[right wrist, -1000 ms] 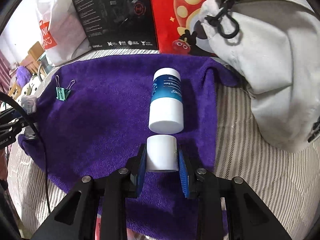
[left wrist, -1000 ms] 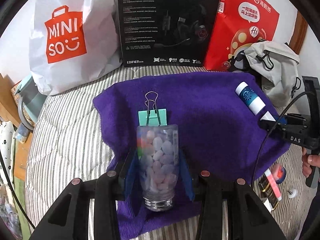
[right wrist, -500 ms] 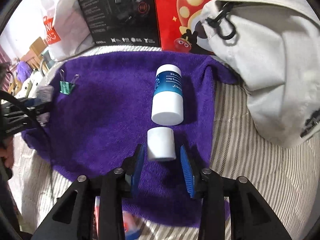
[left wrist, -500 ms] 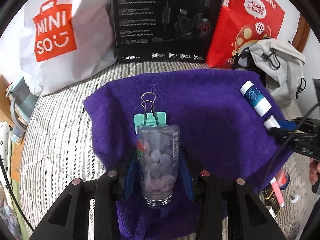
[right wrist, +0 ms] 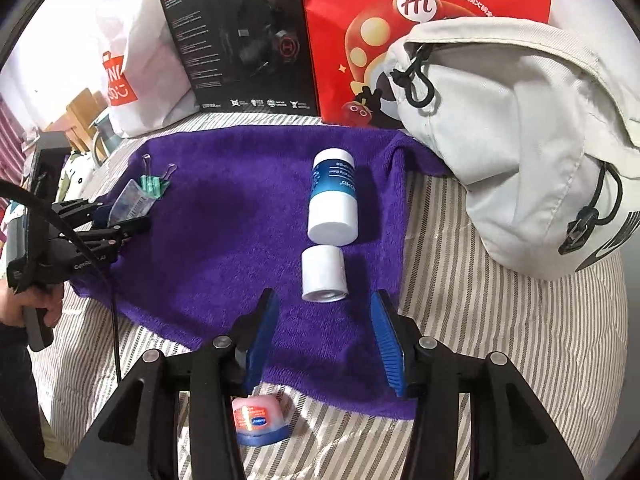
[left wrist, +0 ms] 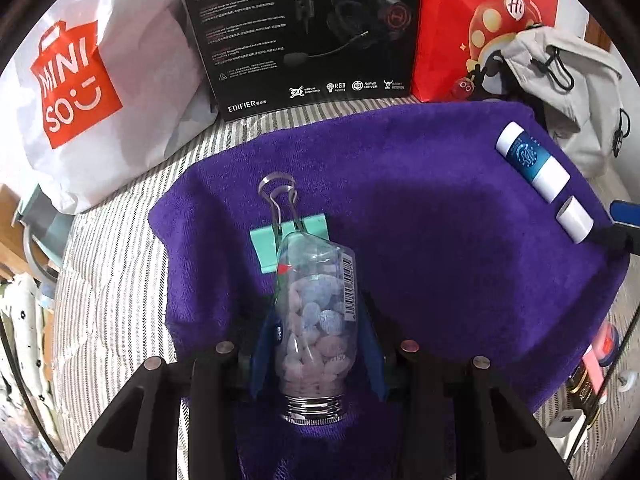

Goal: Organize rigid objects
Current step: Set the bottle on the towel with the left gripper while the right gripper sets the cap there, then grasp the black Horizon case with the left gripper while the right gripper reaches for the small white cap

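Fuzzy purple towel: left gripper clamps clear pebble-filled, perhaps plastic, bottle; right gripper gapes.

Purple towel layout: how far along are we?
Done: the blue-and-white cylindrical bottle and the small white cylinder lie end to end on the purple towel, with the mint-green binder clip at the towel's other side. In hand: the left claw grips the clear bottle of pale stones. The right claw is open and empty. Left: the pink-and-blue jar sits off the towel.
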Demonstrator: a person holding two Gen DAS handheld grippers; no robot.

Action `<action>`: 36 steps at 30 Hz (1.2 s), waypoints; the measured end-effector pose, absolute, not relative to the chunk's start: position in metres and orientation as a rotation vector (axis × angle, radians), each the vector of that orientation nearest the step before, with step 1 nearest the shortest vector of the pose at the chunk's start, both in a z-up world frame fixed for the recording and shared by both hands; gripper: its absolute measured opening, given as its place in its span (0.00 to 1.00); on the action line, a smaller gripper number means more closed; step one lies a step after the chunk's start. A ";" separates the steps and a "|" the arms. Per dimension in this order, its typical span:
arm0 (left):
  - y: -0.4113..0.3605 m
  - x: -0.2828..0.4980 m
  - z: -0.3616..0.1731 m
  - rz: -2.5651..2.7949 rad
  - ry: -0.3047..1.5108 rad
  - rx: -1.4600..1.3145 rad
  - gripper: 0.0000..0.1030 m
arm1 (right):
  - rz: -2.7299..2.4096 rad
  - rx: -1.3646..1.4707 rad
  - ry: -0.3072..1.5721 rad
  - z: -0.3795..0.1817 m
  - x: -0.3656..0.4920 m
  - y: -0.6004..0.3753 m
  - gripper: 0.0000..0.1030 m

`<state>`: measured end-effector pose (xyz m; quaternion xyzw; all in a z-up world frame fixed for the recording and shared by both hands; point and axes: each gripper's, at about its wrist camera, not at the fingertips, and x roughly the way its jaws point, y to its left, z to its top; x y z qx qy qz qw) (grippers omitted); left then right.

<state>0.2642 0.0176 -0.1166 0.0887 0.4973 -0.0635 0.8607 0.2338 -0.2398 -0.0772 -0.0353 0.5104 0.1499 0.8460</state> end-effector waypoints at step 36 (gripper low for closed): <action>-0.051 0.097 -0.092 -0.333 1.058 0.089 0.71 | 0.185 0.074 1.051 -0.057 0.085 -0.298 0.52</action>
